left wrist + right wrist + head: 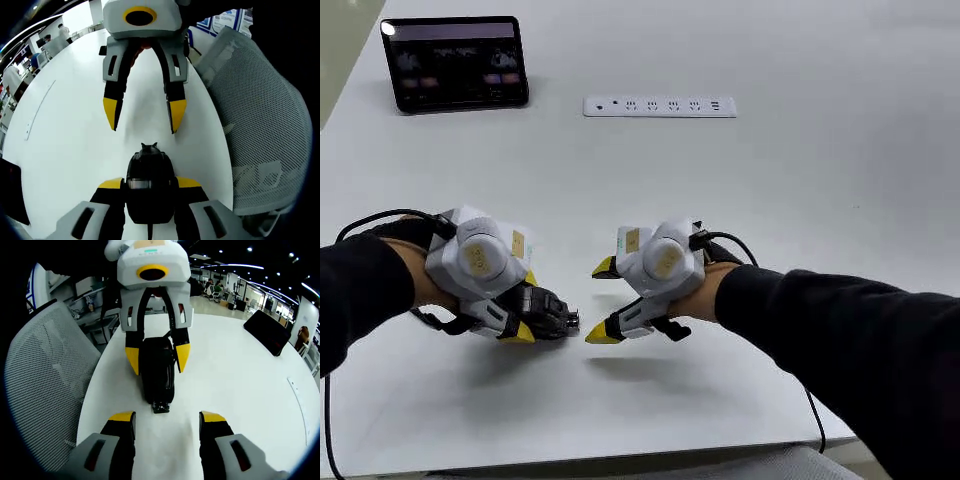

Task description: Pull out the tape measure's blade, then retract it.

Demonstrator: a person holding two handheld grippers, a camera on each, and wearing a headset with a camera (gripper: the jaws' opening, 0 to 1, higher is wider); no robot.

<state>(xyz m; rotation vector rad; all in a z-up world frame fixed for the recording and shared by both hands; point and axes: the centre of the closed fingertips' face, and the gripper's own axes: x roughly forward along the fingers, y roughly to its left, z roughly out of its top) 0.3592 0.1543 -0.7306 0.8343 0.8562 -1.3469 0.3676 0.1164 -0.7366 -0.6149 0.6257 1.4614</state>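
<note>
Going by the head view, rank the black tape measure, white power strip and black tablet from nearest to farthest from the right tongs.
1. The black tape measure, held in the left tongs, right beside the open right tongs.
2. The white power strip, farther back, centre.
3. The black tablet, far back left.

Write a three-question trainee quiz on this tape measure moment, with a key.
1. True or false: the left gripper is shut on the black plastic tape measure.
2. The right gripper is: A) shut on the blade's hook; B) open and empty, facing the tape measure; C) shut on nothing.
3. Fill in: in the head view, on the white table, the long white thing to the right of the dark rectangular tablet is a ______.
Key: 1 true; 2 B; 3 power strip.
</note>
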